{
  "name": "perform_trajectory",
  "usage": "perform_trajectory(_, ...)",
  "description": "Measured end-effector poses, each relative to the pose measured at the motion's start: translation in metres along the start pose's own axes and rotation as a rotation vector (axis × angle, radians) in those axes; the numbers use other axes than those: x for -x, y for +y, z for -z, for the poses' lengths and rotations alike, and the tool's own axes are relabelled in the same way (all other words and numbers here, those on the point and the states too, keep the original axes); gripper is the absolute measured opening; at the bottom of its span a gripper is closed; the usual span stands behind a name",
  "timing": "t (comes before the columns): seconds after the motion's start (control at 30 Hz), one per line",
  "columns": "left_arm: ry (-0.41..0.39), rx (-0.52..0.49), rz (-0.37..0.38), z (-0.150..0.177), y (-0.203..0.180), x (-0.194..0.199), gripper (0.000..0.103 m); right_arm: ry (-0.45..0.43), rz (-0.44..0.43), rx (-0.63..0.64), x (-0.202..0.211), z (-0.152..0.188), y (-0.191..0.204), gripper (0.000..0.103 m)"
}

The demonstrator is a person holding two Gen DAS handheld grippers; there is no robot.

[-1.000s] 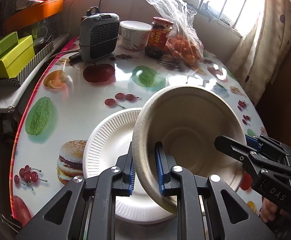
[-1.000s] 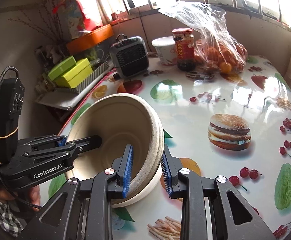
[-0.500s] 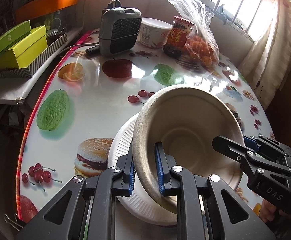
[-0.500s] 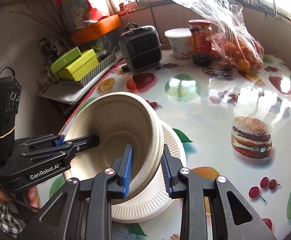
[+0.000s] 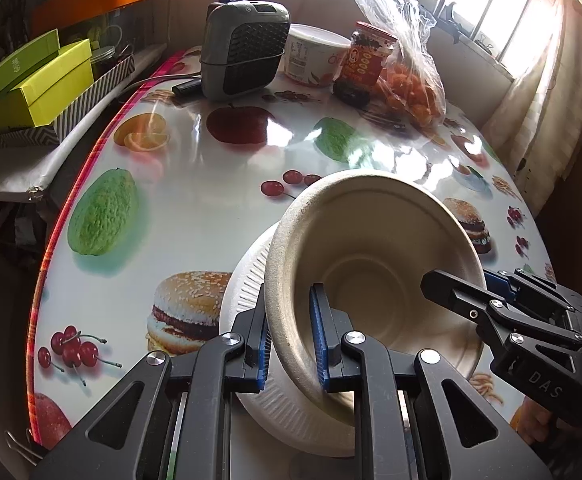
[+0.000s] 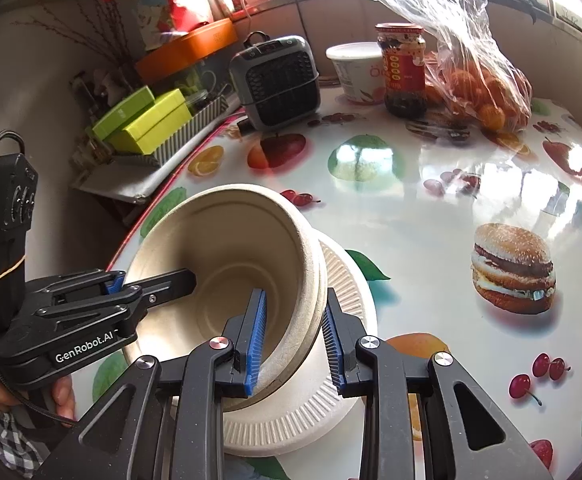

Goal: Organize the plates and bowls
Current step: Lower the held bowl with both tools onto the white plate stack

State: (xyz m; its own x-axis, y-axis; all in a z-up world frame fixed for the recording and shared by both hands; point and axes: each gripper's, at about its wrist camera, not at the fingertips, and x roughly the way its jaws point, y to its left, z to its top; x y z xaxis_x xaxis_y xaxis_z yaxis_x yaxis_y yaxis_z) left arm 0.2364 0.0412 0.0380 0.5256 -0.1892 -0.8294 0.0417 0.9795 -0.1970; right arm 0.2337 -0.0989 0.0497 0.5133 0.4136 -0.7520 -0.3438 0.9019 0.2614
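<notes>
I grip the beige pulp bowl (image 5: 375,264) tilted, both tongs (image 5: 291,340) (image 6: 293,340) clamped on its rim, above 1 ribbed white plate (image 6: 347,280).

A beige bowl (image 5: 375,240), a ribbed white plate (image 6: 343,280) and a white tabletop (image 5: 211,200) printed with fruit and burgers are seen.

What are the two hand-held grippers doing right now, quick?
Left hand-held gripper: closed on the rim of the beige bowl.
Right hand-held gripper: closed on the opposite rim of that bowl, held tilted over the white paper plate.
</notes>
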Motion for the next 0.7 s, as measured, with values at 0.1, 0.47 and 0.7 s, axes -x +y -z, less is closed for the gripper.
perform_trajectory(0.1, 0.000, 0.000, 0.001, -0.0003, 0.0005, -0.0008, 0.019, 0.000, 0.002, 0.000, -0.0003, -0.0001, -0.0001, 0.027)
perform_trajectory(0.47, -0.001, 0.000, 0.001, -0.0005, -0.0002, -0.0022, 0.019, 0.000, 0.002, -0.001, -0.0013, 0.0000, -0.0004, 0.027)
perform_trajectory(0.7, -0.001, 0.000, 0.001, -0.0006, 0.0003, -0.0028, 0.019, -0.005, 0.008, -0.005, -0.0023, -0.0004, -0.0032, 0.027)
